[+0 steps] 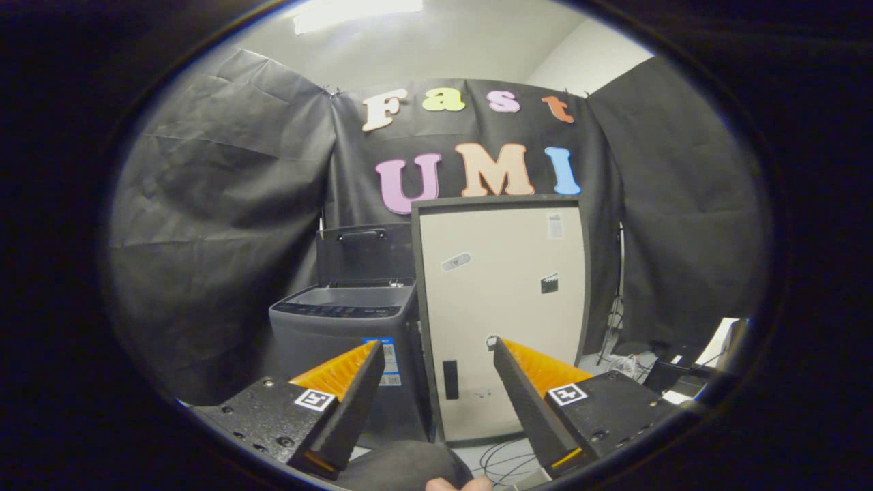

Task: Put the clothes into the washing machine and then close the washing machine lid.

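Gripper: the gripper (433, 402) has its jaws spread wide, with nothing between them and nothing in their hold.
Washer: the washer (341, 341) is a dark grey top-loader standing on the floor beyond the left finger, well ahead of the jaws.
Washer look: boxy body, a dark control strip along the front of its top, and a blue and white sticker on its front right side, partly behind the left finger.
Lid: the lid (363, 252) is raised, standing upright at the back of the washer, with a handle near its upper edge.
Tub: the opening under the lid is visible, but its inside cannot be seen.
Panel: a cream panel (501, 307) with a dark frame stands just beside the washer on its right, straight ahead between the jaws; it carries a few small stickers and a dark slot low down.
Cloth: a dark rounded piece of cloth (402, 467) lies low between the fingers; whether it is clothing cannot be told.
Hand: a fingertip (457, 484) shows just below that cloth.
Cables: cables (505, 460) lie on the floor by the right finger.
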Demonstrator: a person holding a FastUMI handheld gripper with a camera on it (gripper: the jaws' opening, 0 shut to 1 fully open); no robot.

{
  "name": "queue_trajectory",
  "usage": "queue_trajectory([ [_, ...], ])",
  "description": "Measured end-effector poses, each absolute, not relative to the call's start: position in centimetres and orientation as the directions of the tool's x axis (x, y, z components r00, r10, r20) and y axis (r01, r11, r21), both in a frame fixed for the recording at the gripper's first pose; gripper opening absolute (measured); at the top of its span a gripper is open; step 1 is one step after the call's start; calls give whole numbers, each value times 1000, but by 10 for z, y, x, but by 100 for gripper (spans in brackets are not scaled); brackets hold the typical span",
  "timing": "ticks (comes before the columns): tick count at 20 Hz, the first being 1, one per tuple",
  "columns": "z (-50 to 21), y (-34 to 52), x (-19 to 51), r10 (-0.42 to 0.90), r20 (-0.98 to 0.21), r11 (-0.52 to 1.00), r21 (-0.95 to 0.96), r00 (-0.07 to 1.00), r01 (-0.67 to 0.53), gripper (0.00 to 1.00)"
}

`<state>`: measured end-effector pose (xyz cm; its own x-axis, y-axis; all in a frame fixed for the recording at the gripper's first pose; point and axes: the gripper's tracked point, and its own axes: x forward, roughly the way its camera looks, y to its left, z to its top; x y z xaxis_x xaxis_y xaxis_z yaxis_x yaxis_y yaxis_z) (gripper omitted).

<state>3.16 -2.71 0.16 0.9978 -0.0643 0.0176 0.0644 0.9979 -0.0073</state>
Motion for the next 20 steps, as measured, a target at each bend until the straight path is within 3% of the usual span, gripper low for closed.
queue_trajectory([
  [20, 3, -33, 30, -70, 4, 997, -41, 998, 70, 97],
])
